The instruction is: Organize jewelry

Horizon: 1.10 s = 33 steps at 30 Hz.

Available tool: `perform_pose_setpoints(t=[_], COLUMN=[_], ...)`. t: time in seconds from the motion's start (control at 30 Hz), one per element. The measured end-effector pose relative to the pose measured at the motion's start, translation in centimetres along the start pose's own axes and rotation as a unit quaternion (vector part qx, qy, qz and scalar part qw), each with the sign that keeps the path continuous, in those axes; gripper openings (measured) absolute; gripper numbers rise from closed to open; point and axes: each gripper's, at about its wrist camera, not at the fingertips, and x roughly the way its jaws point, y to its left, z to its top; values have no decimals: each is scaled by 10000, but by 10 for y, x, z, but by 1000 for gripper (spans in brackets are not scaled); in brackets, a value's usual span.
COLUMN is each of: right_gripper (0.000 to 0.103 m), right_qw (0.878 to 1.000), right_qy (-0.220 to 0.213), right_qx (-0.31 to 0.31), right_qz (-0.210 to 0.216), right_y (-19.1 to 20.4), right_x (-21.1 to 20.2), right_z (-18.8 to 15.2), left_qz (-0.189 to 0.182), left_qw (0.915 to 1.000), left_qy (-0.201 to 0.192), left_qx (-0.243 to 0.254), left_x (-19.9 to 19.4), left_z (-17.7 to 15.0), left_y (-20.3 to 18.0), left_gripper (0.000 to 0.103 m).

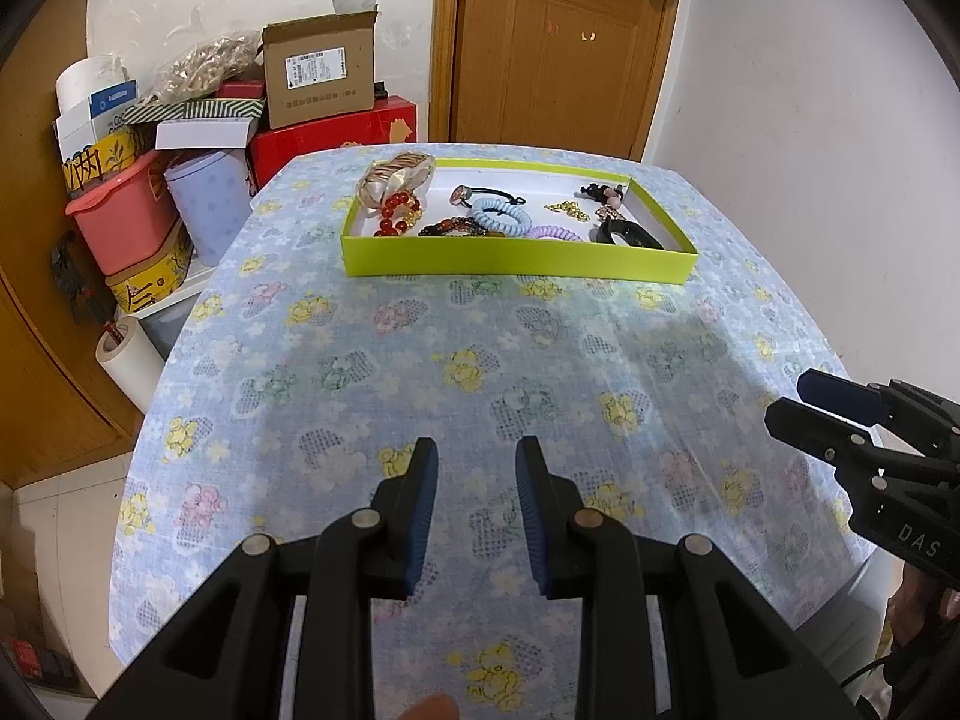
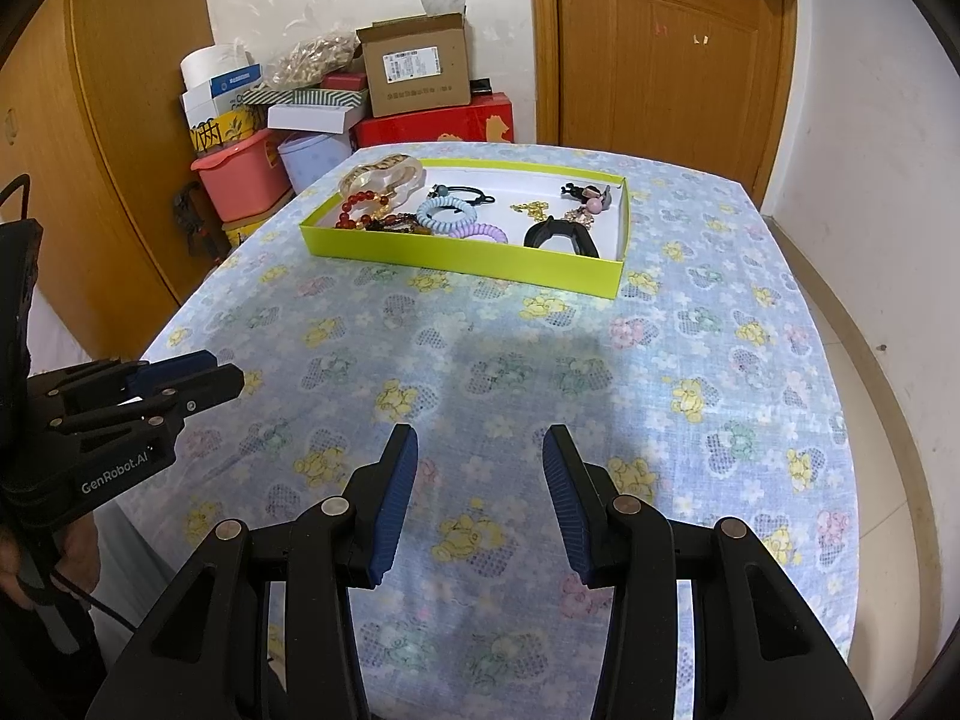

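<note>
White walls, a brown wooden door (image 2: 660,54) at twelve o'clock; stacked boxes (image 1: 180,138) clutter the ten o'clock corner; pale tiled floor (image 2: 870,360).

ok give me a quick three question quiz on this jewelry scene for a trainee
1. True or false: the left gripper is shut on a bracelet.
2. Multiple choice: where do the blue coil hair tie and the red bead bracelet lie? A) on the tablecloth B) in the green tray C) in the pink tub
3. Fill in: the right gripper hangs over the ____, holding nothing.

Key: 1 false, both grippers are open and empty. 2 B. 3 tablecloth.
</note>
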Motion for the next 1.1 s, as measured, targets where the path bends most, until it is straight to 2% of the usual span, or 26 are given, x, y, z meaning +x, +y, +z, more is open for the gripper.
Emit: perform_pose_setpoints(t=[1.1], right_gripper=[45], right_qw=[10000], right_qy=[-16], right_qx=[40], right_qz=[-33], right_y=[-6], right_x=[-1], right_z=[-4], left_qz=[18], left_qw=[10000], left_qy=[11], left_qx=[8], left_x=[5], left_z=[-4], left_y=[-2], left_gripper=[28])
